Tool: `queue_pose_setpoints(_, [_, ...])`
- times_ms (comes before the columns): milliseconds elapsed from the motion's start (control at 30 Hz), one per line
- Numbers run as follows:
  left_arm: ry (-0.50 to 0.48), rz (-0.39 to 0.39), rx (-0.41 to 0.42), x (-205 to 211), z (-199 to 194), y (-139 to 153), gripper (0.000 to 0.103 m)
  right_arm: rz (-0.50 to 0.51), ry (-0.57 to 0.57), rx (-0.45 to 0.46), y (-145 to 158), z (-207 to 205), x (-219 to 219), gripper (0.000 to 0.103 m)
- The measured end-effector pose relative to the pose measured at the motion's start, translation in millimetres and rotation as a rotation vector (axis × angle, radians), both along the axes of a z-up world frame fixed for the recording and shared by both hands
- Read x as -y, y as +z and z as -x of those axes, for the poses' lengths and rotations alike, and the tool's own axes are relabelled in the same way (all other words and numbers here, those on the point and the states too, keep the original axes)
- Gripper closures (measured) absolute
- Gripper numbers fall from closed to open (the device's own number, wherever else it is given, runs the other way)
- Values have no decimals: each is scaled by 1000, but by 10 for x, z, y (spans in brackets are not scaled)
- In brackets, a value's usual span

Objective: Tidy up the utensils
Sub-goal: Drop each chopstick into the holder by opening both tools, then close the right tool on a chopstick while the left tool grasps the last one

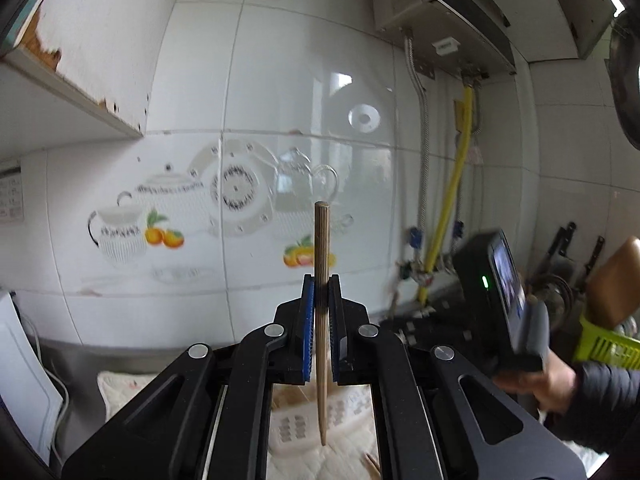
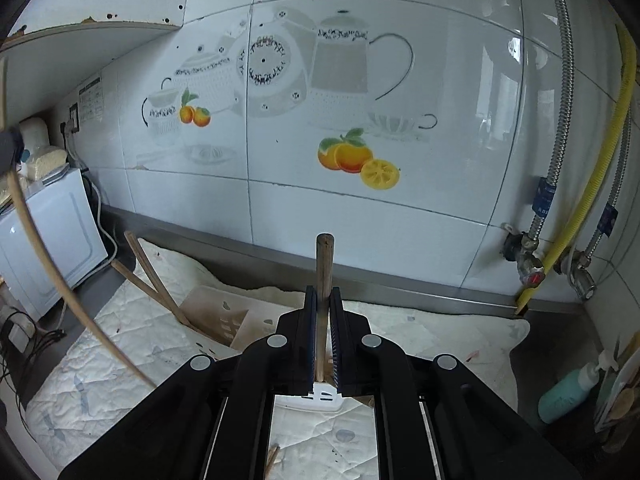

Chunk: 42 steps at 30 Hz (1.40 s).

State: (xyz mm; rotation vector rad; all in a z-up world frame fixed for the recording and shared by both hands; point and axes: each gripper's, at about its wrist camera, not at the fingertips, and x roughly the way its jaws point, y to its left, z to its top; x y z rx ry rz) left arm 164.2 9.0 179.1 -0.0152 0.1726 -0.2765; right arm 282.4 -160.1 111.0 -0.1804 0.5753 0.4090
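- My left gripper (image 1: 320, 284) is clamped on a pale chopstick (image 1: 321, 280), held upright above the quilted mat (image 1: 352, 452), its thin end pointing down.
- My right gripper (image 2: 323, 296) pinches a darker chopstick (image 2: 324, 268) the same way, its lower end reaching down to the white holder (image 2: 324, 394).
- Both sticks look light, stiff and smooth, so I judge they could twist or slip between the pads; a hold near the thick end seems safest.
- Only the right view shows two more chopsticks (image 2: 150, 276) leaning in the holder.
- Only the left view shows the green basket (image 1: 608, 346).
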Motion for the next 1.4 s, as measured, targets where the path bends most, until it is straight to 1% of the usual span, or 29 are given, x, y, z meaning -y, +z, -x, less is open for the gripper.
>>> queue_pose_setpoints(67, [31,-4,22,11,-100,51,98,9,-4,-3,-47,-14,1,96])
queue_pose_setpoints(200, [64,7,43,14,-317,84,98,23,-4,16,-78,11,32,88])
queue_pose_setpoints(233, [76,7,49,17,-369,77,98,23,-8,26,-71,30,50,85])
queue_pose_setpoints(300, [96,0,52,37,-480,43,98,26,-14,53,-44,83,84,84])
queue_pose_setpoints(333, [101,3,50,41,-532,23,98,21,-11,66,-24,124,108,82])
queue_pose_setpoints(433, [118,12,36,35,-671,-81,98,-4,3,100,35,263,174,78])
queue_pose_setpoints(567, [136,14,7,24,-803,-264,98,-26,30,143,62,509,221,77])
queue_pose_setpoints(733, [132,28,-53,-13,-910,-471,98,-59,66,146,-63,864,291,77])
queue_pose_setpoints(833, [123,18,-84,-9,-941,-562,98,-91,74,108,-240,1068,351,77])
queue_pose_setpoints(933, [124,8,-101,1,-935,-616,98,-120,69,49,-445,1217,400,77])
queue_pose_setpoints(967, [121,11,-102,-1,-926,-621,96,-127,63,25,-541,1271,414,77])
queue_pose_setpoints(1000, [112,14,-102,-4,-915,-620,94,-125,61,2,-634,1318,416,77])
queue_pose_setpoints(1100, [106,13,-103,2,-877,-606,94,-111,38,-57,-929,1485,431,77])
queue_pose_setpoints(1167, [103,14,-101,3,-830,-590,91,-109,17,-93,-1117,1582,456,77])
queue_pose_setpoints(1233, [101,13,-91,3,-760,-570,83,-120,3,-151,-1325,1688,473,80])
queue_pose_setpoints(1333, [96,23,-87,-9,-639,-549,78,-118,-23,-193,-1551,1846,463,83])
queue_pose_setpoints(1400, [97,20,-77,-16,-524,-541,75,-163,-28,-247,-1695,1919,466,84])
